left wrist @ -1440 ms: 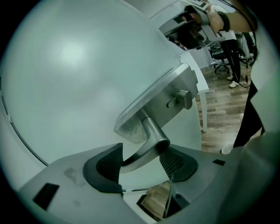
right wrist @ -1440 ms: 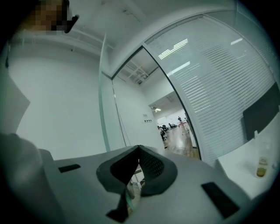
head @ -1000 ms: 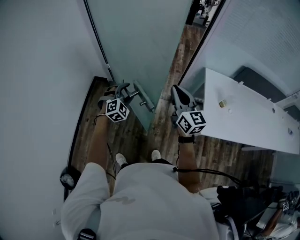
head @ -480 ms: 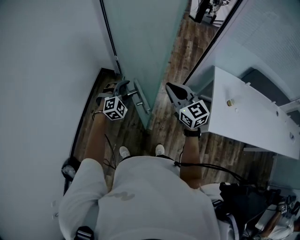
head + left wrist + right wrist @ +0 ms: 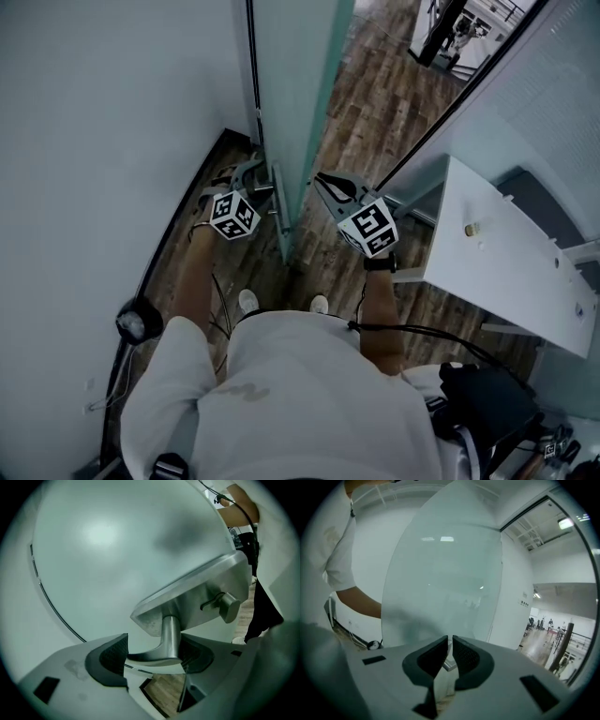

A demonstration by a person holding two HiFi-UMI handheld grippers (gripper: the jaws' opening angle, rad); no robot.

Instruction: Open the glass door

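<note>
The glass door (image 5: 292, 84) has swung further round since a second ago. It now stands nearly edge-on between the two tools, leaving a wide gap on the side of the right tool (image 5: 326, 184). The left tool (image 5: 152, 657) has just been spreading its jaws. The lever handle (image 5: 170, 634) sits between its pads but is not pinched. The right tool's jaws are pressed almost together on nothing, with the pane ahead of them. The opening looks essentially done, and the left tool appears to be letting go.
</note>
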